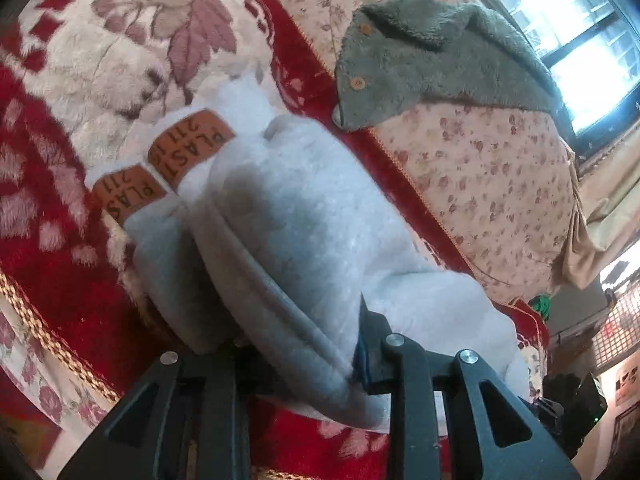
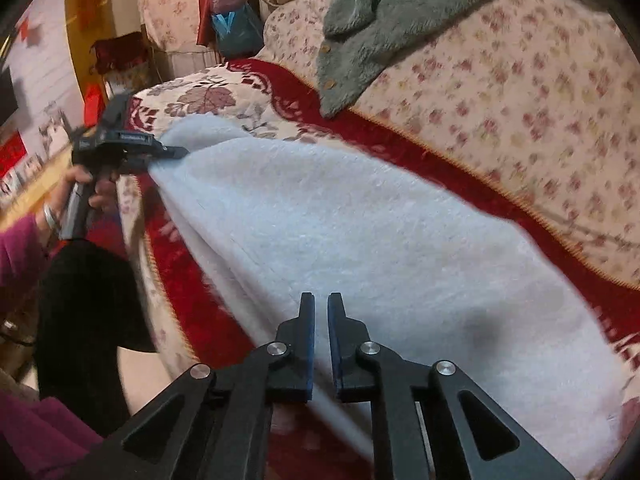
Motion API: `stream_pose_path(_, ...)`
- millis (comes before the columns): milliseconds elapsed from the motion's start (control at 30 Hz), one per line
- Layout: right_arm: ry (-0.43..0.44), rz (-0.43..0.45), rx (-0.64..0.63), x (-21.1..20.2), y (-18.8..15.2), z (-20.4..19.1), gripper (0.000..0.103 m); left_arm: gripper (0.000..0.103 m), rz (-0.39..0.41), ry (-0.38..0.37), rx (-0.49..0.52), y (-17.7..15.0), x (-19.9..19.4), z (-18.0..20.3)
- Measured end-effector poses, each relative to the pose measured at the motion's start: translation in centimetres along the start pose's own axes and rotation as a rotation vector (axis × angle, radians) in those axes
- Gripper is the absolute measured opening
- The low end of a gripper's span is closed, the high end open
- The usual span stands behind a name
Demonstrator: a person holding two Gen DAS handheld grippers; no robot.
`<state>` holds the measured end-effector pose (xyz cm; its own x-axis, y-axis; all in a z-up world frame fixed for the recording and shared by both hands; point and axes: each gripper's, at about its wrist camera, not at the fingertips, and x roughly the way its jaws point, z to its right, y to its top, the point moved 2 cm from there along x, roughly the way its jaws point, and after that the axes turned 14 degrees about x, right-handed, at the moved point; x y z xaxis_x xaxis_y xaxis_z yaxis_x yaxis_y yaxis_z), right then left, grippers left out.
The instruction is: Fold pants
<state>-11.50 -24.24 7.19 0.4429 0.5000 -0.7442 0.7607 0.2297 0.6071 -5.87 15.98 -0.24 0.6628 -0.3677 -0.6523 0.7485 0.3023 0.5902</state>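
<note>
Left wrist view: my left tool (image 1: 304, 344) is clamping a thick fold of the white fleece pants (image 1: 288, 220), orange labels (image 1: 188, 148) facing up. The pants are lying across the red floral sofa cover (image 1: 60, 184). On the right wrist view, my right tool (image 2: 321, 320) is pinching the pants' near edge, fingers nearly together. A grey fleece jacket (image 2: 400, 12) is draping over the sofa back (image 2: 520, 120).

pants (image 2: 360, 216) are soft white fleece, fuzzy and matt, with tan leathery-looking patches (image 1: 188, 148). red blanket (image 1: 52, 208) is plush pile. grey jacket (image 1: 432, 56) looks like shaggy sherpa. grippers (image 2: 320, 340) are matt black plastic with shiny metal pins.
</note>
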Motion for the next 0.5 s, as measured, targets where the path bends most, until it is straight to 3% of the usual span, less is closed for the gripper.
stream_pose_path(33,0.005,-0.012,-0.014,0.8,0.0,-0.7,0.016,0.027,-0.002,0.012,0.018,0.1,0.0,0.3)
stream_pose_path(67,0.007,-0.024,-0.035,1.5,0.0,-1.4,0.033,0.027,-0.003,0.020,0.033,0.2,0.0,0.6)
stream_pose_path(100,0.010,-0.035,-0.047,2.0,-0.1,-1.9,0.064,0.027,-0.001,0.020,0.042,0.4,0.0,1.0)
stream_pose_path(133,0.012,-0.035,-0.054,2.5,-0.1,-2.4,0.073,0.027,0.000,0.018,0.045,0.5,0.0,1.2)
stream_pose_path(167,0.014,-0.016,-0.063,2.7,-0.1,-2.8,0.075,0.027,0.001,0.016,0.047,0.6,-0.1,1.2)
stream_pose_path(233,-0.031,0.016,-0.095,3.0,-0.2,-3.3,0.074,0.027,0.000,0.015,0.051,0.7,-0.1,1.1)
stream_pose_path(333,-0.077,-0.020,-0.131,4.5,-0.3,-3.2,0.071,0.027,0.002,0.014,0.039,0.6,-0.1,1.1)
stream_pose_path(500,-0.167,-0.065,-0.171,6.9,-0.6,-1.7,0.028,0.027,-0.005,0.013,0.026,0.6,0.4,1.2)
